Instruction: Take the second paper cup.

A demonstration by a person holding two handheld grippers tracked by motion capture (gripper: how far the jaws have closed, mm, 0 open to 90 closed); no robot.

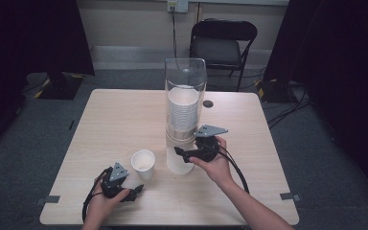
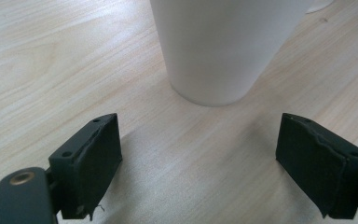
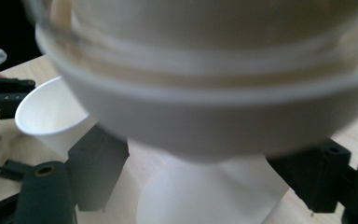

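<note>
One paper cup [image 1: 143, 163] stands upright on the tabletop [image 1: 120, 120], apparently already drawn from the clear dispenser tube [image 1: 185, 81], where a stack of cups [image 1: 182, 108] remains. A second cup [image 1: 179, 160] hangs from the tube's bottom, seemingly next to be pulled free. The right gripper [image 1: 184, 152] has its fingers [image 3: 98, 168] spread either side of that lowest cup, not visibly gripping it. The left gripper [image 1: 135, 192] rests near the loose cup, fingers [image 2: 91, 163] wide and empty.

Dim and soft from above, dark toward both side edges, with faint shadows on the pale wooden table [image 1: 124, 120]. Sharp in the left gripper view; heavily blurred on the close clear plastic cup dispenser [image 3: 205, 93].
</note>
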